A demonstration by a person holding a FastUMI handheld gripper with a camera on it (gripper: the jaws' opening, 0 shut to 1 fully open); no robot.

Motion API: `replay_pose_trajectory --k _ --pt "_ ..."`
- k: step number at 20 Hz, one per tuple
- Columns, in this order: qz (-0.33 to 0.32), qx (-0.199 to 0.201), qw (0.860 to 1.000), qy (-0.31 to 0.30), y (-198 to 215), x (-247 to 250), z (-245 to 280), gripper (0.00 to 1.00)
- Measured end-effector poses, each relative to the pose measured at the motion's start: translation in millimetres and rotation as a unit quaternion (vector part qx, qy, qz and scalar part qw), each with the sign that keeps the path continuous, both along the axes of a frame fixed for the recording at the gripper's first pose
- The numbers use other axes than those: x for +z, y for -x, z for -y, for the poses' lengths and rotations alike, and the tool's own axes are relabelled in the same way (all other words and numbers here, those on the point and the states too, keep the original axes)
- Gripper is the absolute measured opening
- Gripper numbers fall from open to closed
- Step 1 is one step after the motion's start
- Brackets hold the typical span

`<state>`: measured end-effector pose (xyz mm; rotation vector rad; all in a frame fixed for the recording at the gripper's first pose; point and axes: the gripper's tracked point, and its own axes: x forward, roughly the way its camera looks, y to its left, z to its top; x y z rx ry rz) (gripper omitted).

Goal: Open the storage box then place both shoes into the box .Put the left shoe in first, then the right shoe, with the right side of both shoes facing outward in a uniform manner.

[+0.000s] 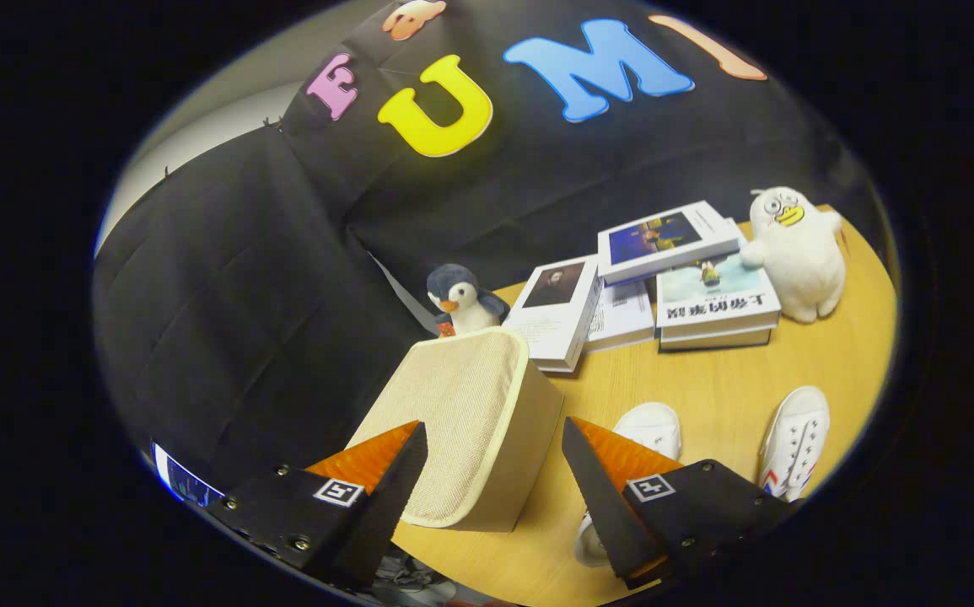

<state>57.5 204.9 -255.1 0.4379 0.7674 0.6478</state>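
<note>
The hand-held gripper is released, its two fingers spread wide with nothing pressed between them. Between and just ahead of the fingers stands the storage box, a beige fabric box with a pale rim, its lid closed, near the left edge of the table. The table is light wood with a rounded edge. Just right of the box, partly behind the right finger, lies one white shoe; further right, near the table's edge, lies the second white shoe, laces showing, with red and blue marks on its side. Beyond the box stands a small penguin plush. Right of it lies a loose heap of books, and at the far right a white duck plush. Black cloth forms the booth's wall behind, with pale wall above at far left.
</note>
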Motion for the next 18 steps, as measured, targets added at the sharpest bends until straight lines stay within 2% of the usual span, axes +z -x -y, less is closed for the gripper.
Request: replay_pose_trajectory --k 7,12,14,15,16,17,18 --pt "-0.108 0.042 0.992 -0.053 -5 -43 -45 0.96" --pt "-0.182 0.040 0.974 -0.131 -3 -44 -67 0.95" --pt "-0.193 0.042 0.971 -0.136 -3 -40 -63 0.86" --pt "-0.197 0.049 0.969 -0.138 -2 -40 -65 0.71" --pt "-0.195 0.049 0.971 -0.131 -4 -44 -66 0.71" --pt "-0.190 0.044 0.972 -0.133 -10 -43 -65 0.45" --pt "-0.194 0.045 0.970 -0.140 -8 -36 -64 0.35"
